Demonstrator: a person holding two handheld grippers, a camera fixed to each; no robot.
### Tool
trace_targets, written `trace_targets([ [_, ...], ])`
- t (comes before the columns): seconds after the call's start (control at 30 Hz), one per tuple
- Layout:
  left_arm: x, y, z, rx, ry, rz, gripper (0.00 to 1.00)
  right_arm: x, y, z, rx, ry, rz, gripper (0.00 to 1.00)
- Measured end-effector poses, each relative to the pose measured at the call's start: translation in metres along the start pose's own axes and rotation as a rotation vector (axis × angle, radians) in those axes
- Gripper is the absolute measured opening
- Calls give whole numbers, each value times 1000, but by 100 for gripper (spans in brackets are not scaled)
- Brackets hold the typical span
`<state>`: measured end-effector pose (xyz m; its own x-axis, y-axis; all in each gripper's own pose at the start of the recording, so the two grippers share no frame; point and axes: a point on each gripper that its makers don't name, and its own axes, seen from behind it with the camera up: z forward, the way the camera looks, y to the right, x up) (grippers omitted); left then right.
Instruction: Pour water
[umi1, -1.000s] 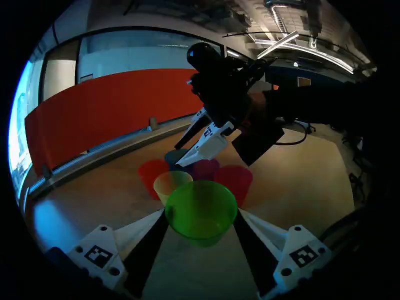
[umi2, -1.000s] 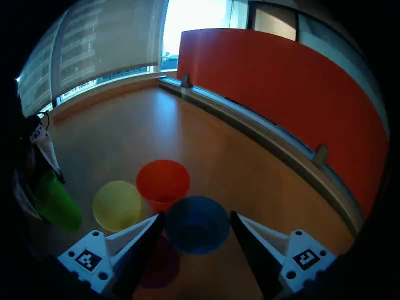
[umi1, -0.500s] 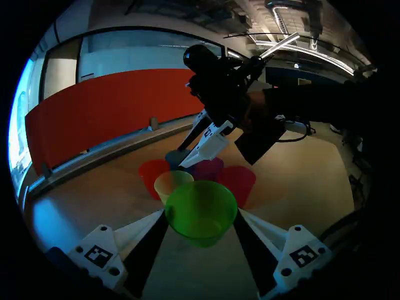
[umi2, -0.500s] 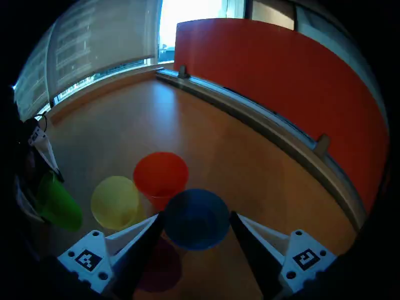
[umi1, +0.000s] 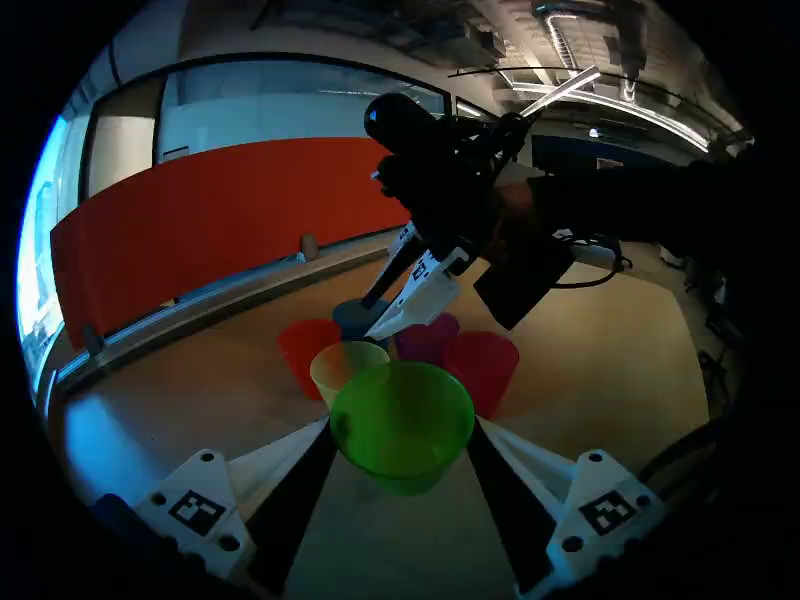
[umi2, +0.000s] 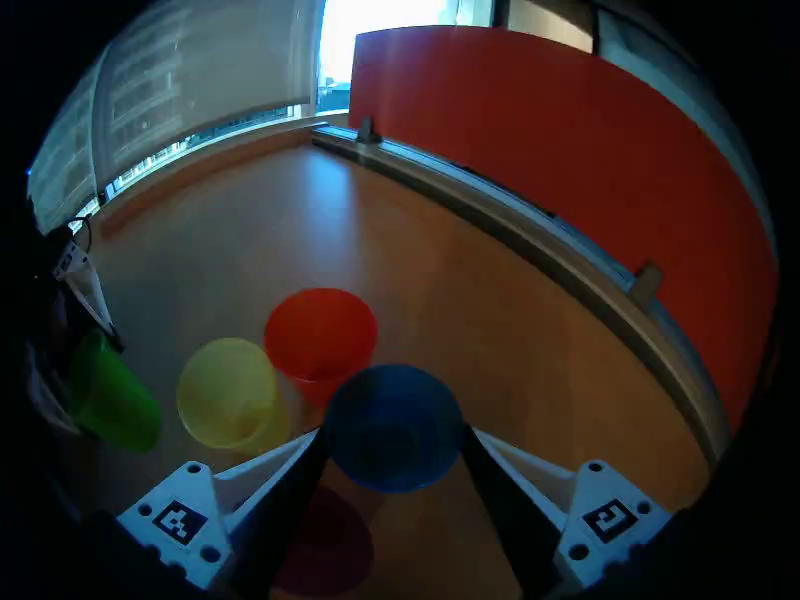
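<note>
The left tool (umi1: 400, 432) pinches the green cup (umi1: 402, 405) just beside the yellow cup (umi1: 347, 362). The right tool (umi2: 392, 440) pinches the blue cup (umi2: 392, 415), in the air just beyond the yellow cup. These 2 thin plastic cups look light and easy to squeeze, so hold them gently at mid-wall.

The right gripper (umi2: 392, 442) clamps a blue cup (umi2: 393, 425) beside a red cup (umi2: 320, 335).
</note>
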<state>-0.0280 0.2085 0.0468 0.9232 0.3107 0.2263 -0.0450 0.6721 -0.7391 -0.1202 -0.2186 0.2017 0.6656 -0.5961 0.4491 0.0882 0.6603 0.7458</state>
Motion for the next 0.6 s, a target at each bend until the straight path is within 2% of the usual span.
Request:
trace_targets([
  [0.3, 0, -2, 0, 3, 3, -1, 87, -3, -1, 1, -4, 0, 6, 93],
  [0.6, 2, -4, -1, 9, 10, -8, 87, 0, 2, 4, -24, 61, 27, 91],
])
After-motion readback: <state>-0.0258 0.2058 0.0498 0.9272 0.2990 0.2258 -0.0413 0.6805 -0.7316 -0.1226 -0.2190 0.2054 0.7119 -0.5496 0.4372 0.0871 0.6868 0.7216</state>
